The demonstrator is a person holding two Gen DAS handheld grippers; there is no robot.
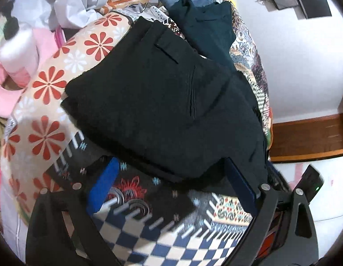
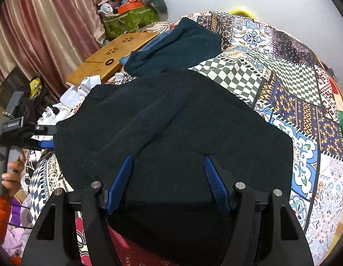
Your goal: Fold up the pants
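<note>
Black pants (image 1: 162, 102) lie folded into a thick, layered block on the patchwork bedspread (image 2: 308, 115), welt back pocket (image 1: 167, 53) facing up, one fold ridge running diagonally across the top. Left gripper (image 1: 171, 173): fingers spread apart, the near edge of the pants between the tips. Right gripper (image 2: 169, 177): fingers apart, pants fabric directly between and ahead of them. A dark teal garment (image 2: 178, 51) lies beyond the pants.

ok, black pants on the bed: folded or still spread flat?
Folded. The black pants lie doubled into a compact stack on the patchwork bedspread, layered edges showing, back pocket on top. Fold count: cannot tell.
</note>
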